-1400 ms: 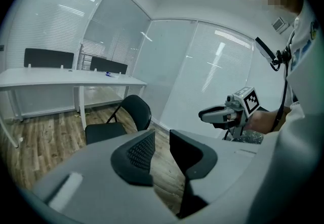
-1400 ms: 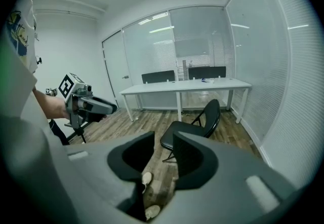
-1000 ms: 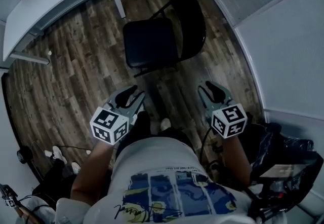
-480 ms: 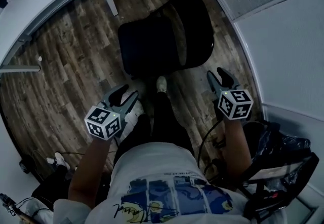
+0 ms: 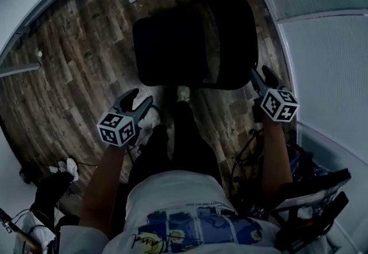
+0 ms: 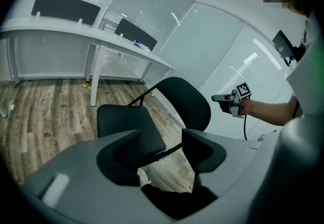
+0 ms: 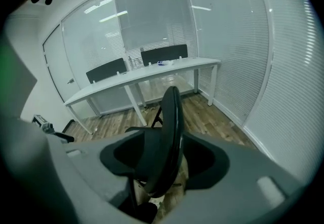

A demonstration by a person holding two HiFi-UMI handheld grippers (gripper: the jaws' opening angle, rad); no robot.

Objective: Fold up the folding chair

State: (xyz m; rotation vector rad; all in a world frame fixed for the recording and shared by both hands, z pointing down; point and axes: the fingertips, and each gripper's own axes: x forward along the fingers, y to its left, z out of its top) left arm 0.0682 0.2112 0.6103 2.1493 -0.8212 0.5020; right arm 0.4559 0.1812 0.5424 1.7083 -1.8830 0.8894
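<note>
An office room with glass walls

A long white table (image 7: 152,77) runs along one side; flat dark panels (image 7: 106,72) stand up along its far edge; the walls are big panes of glass (image 7: 147,25) from floor to top; white blinds (image 7: 238,40) cover some of them; long lights (image 7: 114,16) shine back in the glass; the floor (image 5: 75,57) is brown wood-look planks; a black chair (image 5: 195,40) stands near the table.

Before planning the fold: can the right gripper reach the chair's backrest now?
Probably yes. The right gripper has just been opening its jaws, and the backrest edge already appears between them, not yet pressed; nothing blocks it.
</note>
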